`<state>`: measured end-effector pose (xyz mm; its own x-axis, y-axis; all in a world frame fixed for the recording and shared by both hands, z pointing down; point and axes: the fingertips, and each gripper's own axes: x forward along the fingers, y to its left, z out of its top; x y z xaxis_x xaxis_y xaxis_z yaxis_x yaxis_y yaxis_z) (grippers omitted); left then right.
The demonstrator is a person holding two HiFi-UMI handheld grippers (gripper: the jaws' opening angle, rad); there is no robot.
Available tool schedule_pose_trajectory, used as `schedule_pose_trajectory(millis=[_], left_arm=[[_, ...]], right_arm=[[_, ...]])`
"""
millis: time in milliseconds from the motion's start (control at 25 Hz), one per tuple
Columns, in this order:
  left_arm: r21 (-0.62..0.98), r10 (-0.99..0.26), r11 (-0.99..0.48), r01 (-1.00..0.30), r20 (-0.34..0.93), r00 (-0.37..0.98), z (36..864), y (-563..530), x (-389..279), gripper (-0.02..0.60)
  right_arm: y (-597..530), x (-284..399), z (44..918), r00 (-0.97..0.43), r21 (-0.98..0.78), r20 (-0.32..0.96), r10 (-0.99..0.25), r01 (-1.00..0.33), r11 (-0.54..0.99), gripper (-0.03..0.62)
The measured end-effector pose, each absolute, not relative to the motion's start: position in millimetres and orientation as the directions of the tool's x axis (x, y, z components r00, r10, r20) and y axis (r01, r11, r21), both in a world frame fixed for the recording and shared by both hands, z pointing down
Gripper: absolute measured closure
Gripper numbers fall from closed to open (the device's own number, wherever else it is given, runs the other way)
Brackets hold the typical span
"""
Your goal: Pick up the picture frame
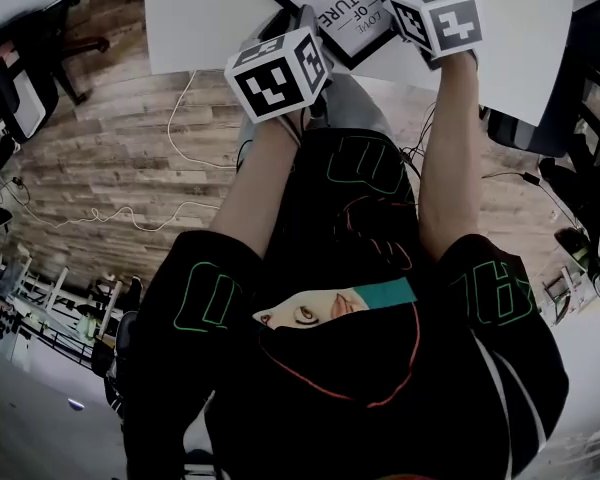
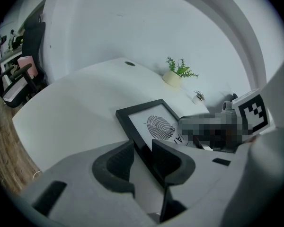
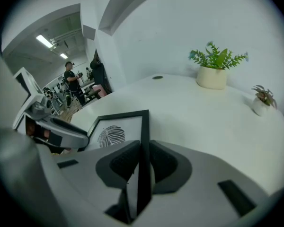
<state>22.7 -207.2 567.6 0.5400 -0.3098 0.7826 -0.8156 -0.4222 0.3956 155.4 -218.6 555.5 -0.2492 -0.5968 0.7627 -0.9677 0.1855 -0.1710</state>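
**A:** Where is the picture frame (image 1: 336, 10)?

**B:** It is caught between the two pairs of tongs, over the white worktop (image 1: 205, 18), close to its near edge. The left tongs (image 2: 141, 148) have the frame's black left border running straight up between their pads. The right tongs (image 3: 144, 147) have the opposite border, seen nearly edge-on.

**A:** Are they pinching it, or only standing round it?

**B:** The right pads sit flush against both faces of the border, so that is a pinch. On the left the border fills the gap between the pads too (the fit looks less snug there, but I read it as a pinch). I cannot tell whether the frame is clear of the worktop.

**A:** What is in the frame?

**B:** A leaf print (image 2: 161, 126) on white, just ahead of the left tongs, with lettering under it.

**A:** Is there anything else near?

**B:** Beyond the right tongs and off to their right, a green plant in a pale pot (image 3: 212, 71) stands well apart. A smaller potted plant (image 3: 261, 100) stands further right still.
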Motion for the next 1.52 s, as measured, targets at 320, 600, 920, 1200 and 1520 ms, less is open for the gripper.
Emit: schedule_pose_trajectory(millis=[320, 600, 920, 1200, 1520], left_arm=[[0.366, -0.356, -0.444, -0.818, 0.766, 0.536, 561, -235, 22, 0.488], [0.329, -0.402, -0.506, -0.797, 0.728, 0.556, 543, -262, 37, 0.494], [0.296, -0.449, -0.583, -0.756, 0.659, 0.604, 507, -302, 74, 0.5], [0.237, -0.478, -0.663, -0.71, 0.596, 0.645, 471, -331, 106, 0.502], [0.147, -0.52, -0.736, -0.661, 0.502, 0.691, 416, -357, 137, 0.503]], right_arm=[[-221, 157, 552, -0.2, -0.191, 0.748, -0.633, -0.978, 0.084, 0.523], [-235, 169, 535, -0.156, -0.19, 0.712, -0.684, -0.982, 0.026, 0.523], [-258, 203, 505, -0.097, -0.22, 0.651, -0.753, -0.973, -0.064, 0.523], [-277, 231, 472, -0.016, -0.214, 0.594, -0.804, -0.967, -0.138, 0.523], [-291, 257, 422, 0.077, -0.193, 0.499, -0.863, -0.961, -0.197, 0.523]])
